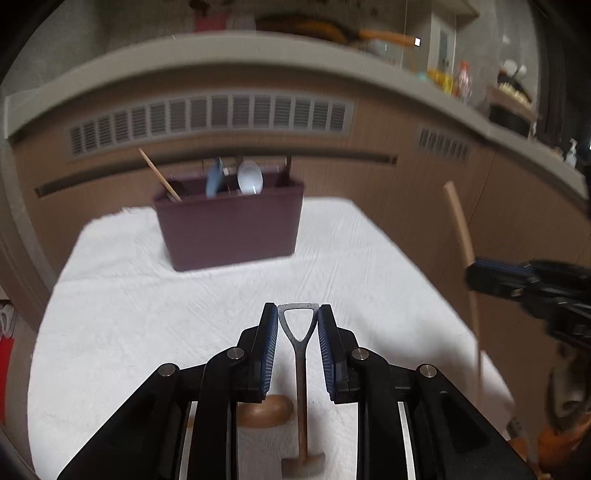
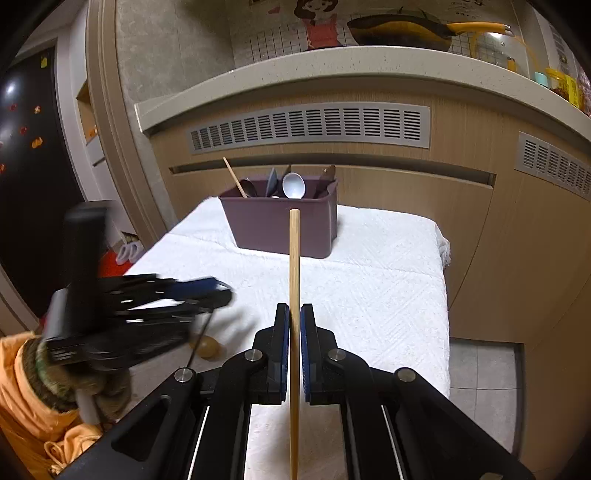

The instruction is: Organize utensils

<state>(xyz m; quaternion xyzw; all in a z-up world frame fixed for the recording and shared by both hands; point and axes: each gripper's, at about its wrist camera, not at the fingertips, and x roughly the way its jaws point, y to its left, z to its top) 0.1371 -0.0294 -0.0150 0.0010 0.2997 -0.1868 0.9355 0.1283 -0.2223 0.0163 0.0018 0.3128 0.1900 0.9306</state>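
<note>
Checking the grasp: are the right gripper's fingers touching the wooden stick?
Touching. The right wrist view shows both blue pads of the right gripper pressed against the wooden stick.

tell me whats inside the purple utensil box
In the purple box: a white spoon, a slanted wooden stick, a grey-blue utensil and a brown handle. The walls hide their lower ends.

White textured cloth [image 2: 369, 280] over table. Behind: wood-tone cabinet w/ grey vent grilles [image 2: 310, 127], pale countertop [image 2: 332, 62]. On counter: dark pan [image 2: 402, 33] w/ yellow handle, jars [image 2: 565, 86]. Cartoon wall picture [image 2: 317, 22]. Grey floor tiles [image 2: 484, 365].
</note>
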